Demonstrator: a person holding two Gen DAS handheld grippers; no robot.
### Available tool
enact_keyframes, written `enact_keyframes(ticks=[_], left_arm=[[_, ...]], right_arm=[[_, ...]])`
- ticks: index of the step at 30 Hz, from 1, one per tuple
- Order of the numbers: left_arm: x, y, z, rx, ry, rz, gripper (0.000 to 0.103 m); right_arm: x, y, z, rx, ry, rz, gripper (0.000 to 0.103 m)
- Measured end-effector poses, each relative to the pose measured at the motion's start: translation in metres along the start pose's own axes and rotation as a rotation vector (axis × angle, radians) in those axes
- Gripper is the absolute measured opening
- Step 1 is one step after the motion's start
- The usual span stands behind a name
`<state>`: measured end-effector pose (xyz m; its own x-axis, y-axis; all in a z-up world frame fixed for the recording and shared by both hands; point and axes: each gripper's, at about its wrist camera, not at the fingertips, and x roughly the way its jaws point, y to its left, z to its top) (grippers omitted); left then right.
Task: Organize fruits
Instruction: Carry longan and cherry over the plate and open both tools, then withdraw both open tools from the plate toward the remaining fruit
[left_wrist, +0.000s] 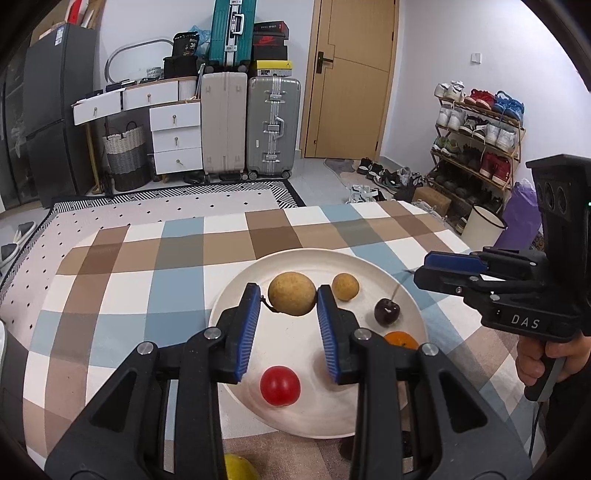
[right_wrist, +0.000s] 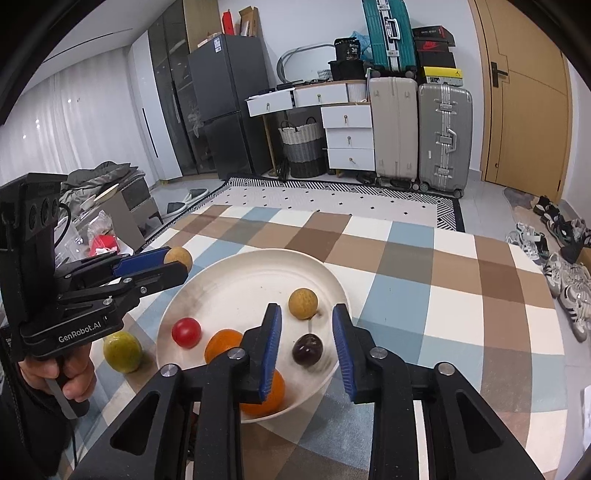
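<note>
The left tool is clamping a tan round fruit between its blue pads, carrying it above the far-left part of the white plate. In the right wrist view that same fruit is sitting at the tip of the left tool, over the plate's far-left rim. A person's hand is squeezing the handle.

The right tool is hanging over the near-right part of the plate with its pads standing apart and pressing on nothing; the dark cherry is lying on the plate in the gap between them, a little blurred, clear of both pads.

Moving out across the plate: a smaller tan fruit is resting just beyond the cherry, a red tomato is sitting to the left, and an orange fruit is lying just right of the tomato, partly behind the right tool's left finger. A second orange piece is showing near the plate's near rim.

Off the plate, a yellow-green fruit is resting on the checked cloth just left of the plate, on the table.
</note>
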<state>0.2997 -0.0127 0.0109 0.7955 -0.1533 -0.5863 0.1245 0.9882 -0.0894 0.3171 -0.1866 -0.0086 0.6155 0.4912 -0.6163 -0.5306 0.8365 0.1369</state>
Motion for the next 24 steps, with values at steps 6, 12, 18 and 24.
enact_keyframes(ticks=[6,12,18,24], left_arm=[[0.002,0.007,-0.001,-0.032,0.024,0.008,0.059],[-0.018,0.009,-0.005,-0.036,-0.011,0.086,0.088],[-0.048,0.013,-0.025,-0.039,-0.011,0.114,0.103],[-0.077,0.009,-0.043,-0.019,-0.021,0.131,0.103]], right_arm=[[0.001,0.004,-0.002,-0.011,0.003,-0.003,0.048],[-0.011,0.006,-0.005,0.017,-0.019,0.003,0.088],[-0.029,0.006,-0.015,0.058,-0.033,-0.04,0.102],[-0.044,0.016,-0.029,0.064,-0.033,-0.057,0.102]])
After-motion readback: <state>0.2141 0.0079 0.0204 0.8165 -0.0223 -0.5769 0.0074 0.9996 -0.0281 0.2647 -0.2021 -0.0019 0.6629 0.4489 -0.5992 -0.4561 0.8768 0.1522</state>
